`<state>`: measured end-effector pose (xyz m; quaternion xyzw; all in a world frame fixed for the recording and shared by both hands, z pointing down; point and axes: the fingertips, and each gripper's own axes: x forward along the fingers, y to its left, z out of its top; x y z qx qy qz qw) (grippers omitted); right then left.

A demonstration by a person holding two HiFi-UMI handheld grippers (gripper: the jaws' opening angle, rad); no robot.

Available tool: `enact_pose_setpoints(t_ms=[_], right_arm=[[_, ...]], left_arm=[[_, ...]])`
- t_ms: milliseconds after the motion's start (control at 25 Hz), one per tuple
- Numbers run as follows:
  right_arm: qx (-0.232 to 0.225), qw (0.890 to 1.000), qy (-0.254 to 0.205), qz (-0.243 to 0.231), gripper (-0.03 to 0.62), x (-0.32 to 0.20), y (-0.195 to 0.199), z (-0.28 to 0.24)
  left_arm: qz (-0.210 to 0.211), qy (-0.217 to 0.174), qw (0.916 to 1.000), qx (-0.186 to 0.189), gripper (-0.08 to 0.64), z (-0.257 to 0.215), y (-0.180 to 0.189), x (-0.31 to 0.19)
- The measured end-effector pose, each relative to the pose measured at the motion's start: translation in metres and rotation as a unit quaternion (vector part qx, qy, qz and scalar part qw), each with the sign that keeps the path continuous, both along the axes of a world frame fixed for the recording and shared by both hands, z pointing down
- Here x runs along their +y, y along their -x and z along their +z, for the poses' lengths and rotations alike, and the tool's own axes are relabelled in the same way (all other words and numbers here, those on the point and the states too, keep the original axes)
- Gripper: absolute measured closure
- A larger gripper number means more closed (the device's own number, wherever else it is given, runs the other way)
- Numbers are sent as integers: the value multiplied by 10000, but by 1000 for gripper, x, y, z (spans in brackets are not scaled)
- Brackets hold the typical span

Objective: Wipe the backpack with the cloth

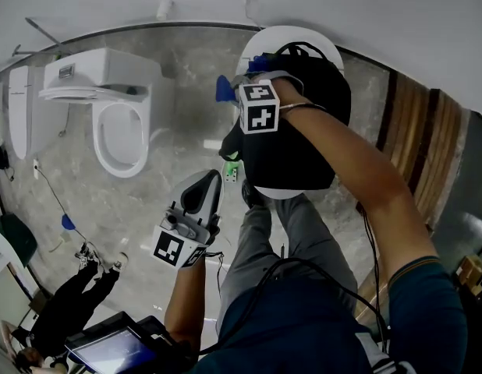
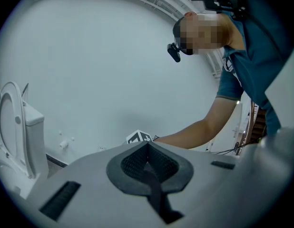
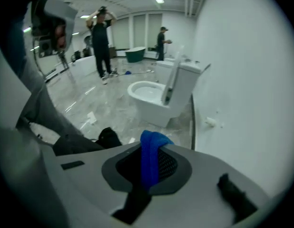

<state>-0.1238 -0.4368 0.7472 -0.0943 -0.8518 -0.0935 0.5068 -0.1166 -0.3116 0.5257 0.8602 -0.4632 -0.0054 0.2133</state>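
A black backpack (image 1: 299, 131) lies on a round white stand (image 1: 315, 39) in front of me in the head view. My right gripper (image 1: 235, 86) is at the backpack's upper left edge, pointing left, shut on a blue cloth (image 1: 224, 89). The right gripper view shows the blue cloth (image 3: 149, 158) pinched between the jaws of the right gripper (image 3: 149, 148), sticking up past the tips. My left gripper (image 1: 208, 181) hangs below and left of the backpack, apart from it. In its own view the left gripper (image 2: 148, 148) is shut with nothing between its jaws.
A white toilet (image 1: 120, 123) stands to the left on the marble floor, seen also as the toilet (image 3: 159, 96) ahead of the right gripper. A person in black (image 1: 69, 302) stands at lower left. A small green object (image 1: 233, 171) is by the backpack's lower left. Cables trail near my legs.
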Motion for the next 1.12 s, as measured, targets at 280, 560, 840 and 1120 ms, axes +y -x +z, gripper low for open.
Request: enact_pose_setpoints(t_ms=[280,560,840,1120], right_arm=[[710,9892,201,-1265,569,145,6,29],[426,9910,1271,-41,569,194,7,5],[-224,9316,2747,2368,569,252,-55,17],[-678,8828,2296,4041,569,232,-145,11]], left_arm=[[23,-37,10000,-54,557,-2,11,1],[102,-42,9999,8,557,-3,15,10],[206,-50,9998,-6,557,-3,13,16],[363,-24,9993,-33,557,-2,2,13]])
